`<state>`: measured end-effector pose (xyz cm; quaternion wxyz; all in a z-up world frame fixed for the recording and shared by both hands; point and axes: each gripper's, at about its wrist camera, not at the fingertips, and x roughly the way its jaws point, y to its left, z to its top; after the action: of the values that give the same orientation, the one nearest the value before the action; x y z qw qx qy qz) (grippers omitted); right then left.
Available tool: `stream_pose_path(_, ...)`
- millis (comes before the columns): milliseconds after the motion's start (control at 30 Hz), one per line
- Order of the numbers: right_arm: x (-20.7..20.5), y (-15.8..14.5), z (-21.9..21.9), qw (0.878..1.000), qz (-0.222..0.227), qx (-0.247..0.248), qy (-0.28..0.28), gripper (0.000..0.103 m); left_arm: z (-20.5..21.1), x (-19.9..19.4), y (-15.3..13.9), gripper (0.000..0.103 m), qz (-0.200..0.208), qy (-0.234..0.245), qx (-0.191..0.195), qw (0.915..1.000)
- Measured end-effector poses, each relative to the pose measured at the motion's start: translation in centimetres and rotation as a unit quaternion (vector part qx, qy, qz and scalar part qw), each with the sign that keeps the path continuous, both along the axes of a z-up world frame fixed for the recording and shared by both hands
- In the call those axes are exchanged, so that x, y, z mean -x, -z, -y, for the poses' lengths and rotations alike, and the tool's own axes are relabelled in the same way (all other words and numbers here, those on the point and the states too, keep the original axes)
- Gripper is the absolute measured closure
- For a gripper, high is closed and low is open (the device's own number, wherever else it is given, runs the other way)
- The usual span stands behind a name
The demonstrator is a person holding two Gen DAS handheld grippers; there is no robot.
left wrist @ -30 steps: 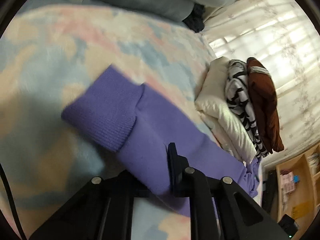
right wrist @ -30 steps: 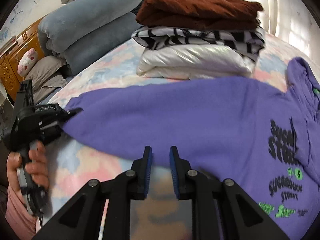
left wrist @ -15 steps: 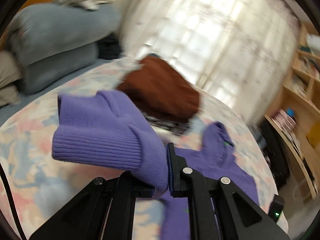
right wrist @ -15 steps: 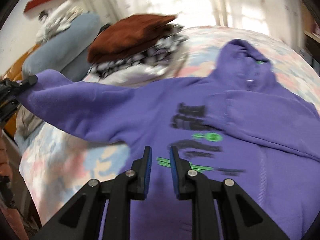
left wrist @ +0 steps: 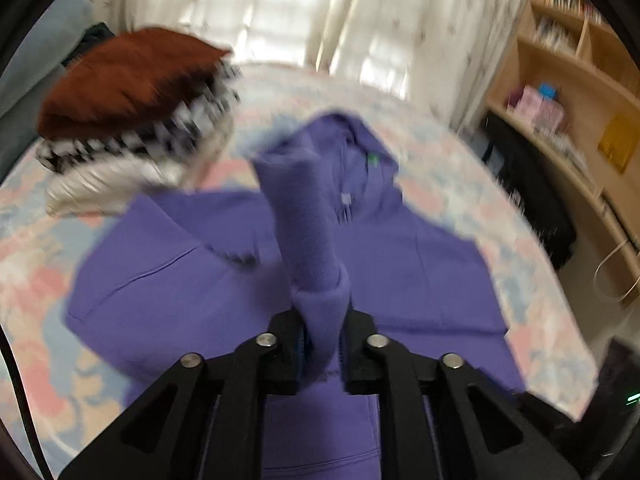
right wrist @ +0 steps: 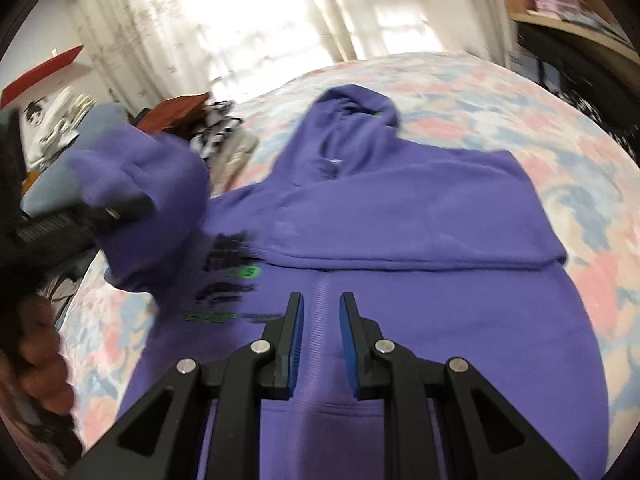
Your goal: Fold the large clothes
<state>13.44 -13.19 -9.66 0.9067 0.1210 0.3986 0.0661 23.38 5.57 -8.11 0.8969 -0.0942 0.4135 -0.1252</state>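
Observation:
A purple hoodie (left wrist: 400, 272) lies face up on the bed, hood toward the window; it also shows in the right wrist view (right wrist: 400, 216). Its right sleeve is folded across the chest. My left gripper (left wrist: 322, 320) is shut on the cuff of the other sleeve (left wrist: 308, 224) and holds it raised over the hoodie's body. In the right wrist view that gripper shows at the left (right wrist: 72, 224) with the sleeve (right wrist: 152, 184) draped from it. My right gripper (right wrist: 320, 312) hovers over the hoodie's front, its jaws a narrow gap apart with nothing between them.
A stack of folded clothes (left wrist: 132, 120), brown on top, sits on the bed left of the hood. The bed has a pastel floral cover (right wrist: 560, 128). Wooden shelves (left wrist: 580, 92) stand to the right, curtains (right wrist: 248, 20) behind.
My left gripper has lifted the sleeve cuff off the bed and swung it in over the hoodie's body. My right gripper has moved from the bed's edge to above the hoodie's front.

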Motion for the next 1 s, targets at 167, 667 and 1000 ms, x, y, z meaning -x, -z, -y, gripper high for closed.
stream_pose_path(167, -0.2, 1.5, 2.6, 0.999, -0.018, -0.027, 0.011, 0.085, 1.8, 0.2, 3.3, 0.030, -0.033, 0.010, 0.005, 0.9994)
stream_pose_path(667, -2.2, 5.1, 0.7, 0.991, -0.083, -0.094, -0.039, 0.061, -6.9, 6.0, 3.1, 0.027, -0.020, -0.076, 0.007, 0.9969)
stream_pose_path(1000, -4.8, 8.5, -2.5, 0.990, -0.116, -0.062, -0.043, 0.059, -10.6, 8.4, 4.7, 0.026, -0.035, -0.105, 0.014, 0.9937)
